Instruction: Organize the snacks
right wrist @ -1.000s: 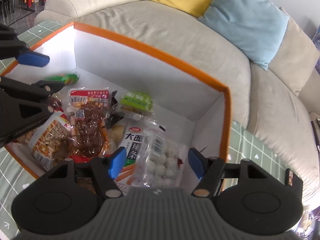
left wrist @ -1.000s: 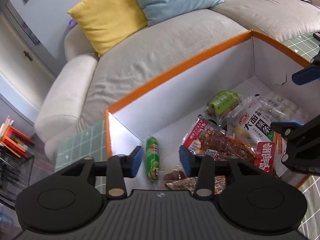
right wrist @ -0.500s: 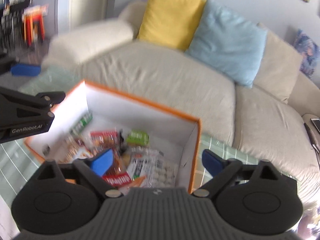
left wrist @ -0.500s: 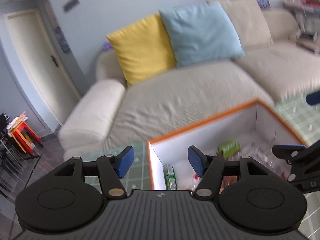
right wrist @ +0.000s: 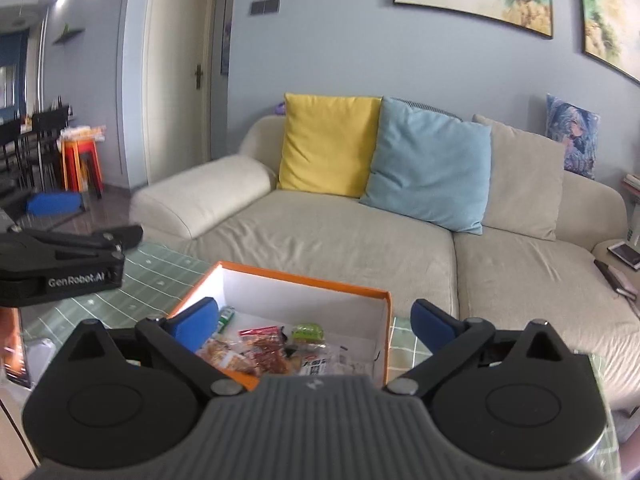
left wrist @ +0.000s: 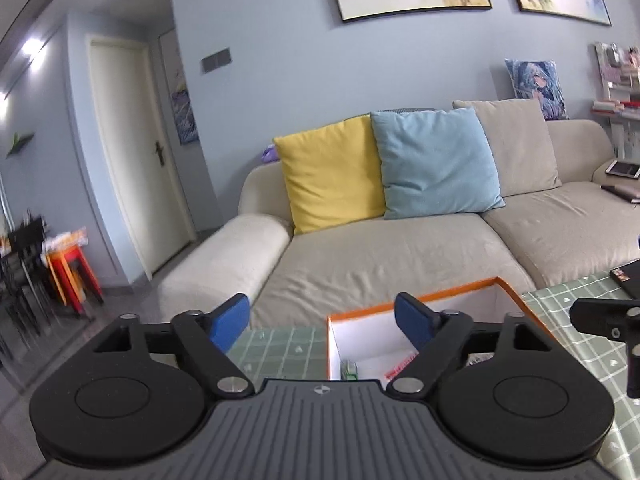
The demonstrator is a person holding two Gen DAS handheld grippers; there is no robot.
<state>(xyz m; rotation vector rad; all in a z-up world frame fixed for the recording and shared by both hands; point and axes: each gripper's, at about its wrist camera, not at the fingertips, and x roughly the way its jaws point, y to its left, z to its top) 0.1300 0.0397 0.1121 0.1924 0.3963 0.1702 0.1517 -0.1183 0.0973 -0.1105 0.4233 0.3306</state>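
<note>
An orange-rimmed white box [right wrist: 312, 280] sits on the green checked table [right wrist: 160, 276] and holds several snack packets [right wrist: 264, 354], among them a green packet [right wrist: 308, 330] and a green tube [right wrist: 226, 316]. In the left wrist view only the box's rim [left wrist: 416, 304] and a sliver of its inside show. My left gripper [left wrist: 322, 322] is open and empty, raised above the box's left end. My right gripper [right wrist: 314, 322] is open and empty, raised above the box's near side. Each gripper shows at the edge of the other's view.
A beige sofa [right wrist: 340, 232] with a yellow cushion [right wrist: 328, 144] and a blue cushion [right wrist: 428, 168] stands behind the table. A dark device [left wrist: 628, 280] lies at the table's right edge. Orange stools [left wrist: 70, 272] and a door [left wrist: 132, 152] are at the left.
Both grippers have risen and pulled back from the box, tilting up so the sofa and wall fill the views. Both have opened wider. The snacks stay in the box.
</note>
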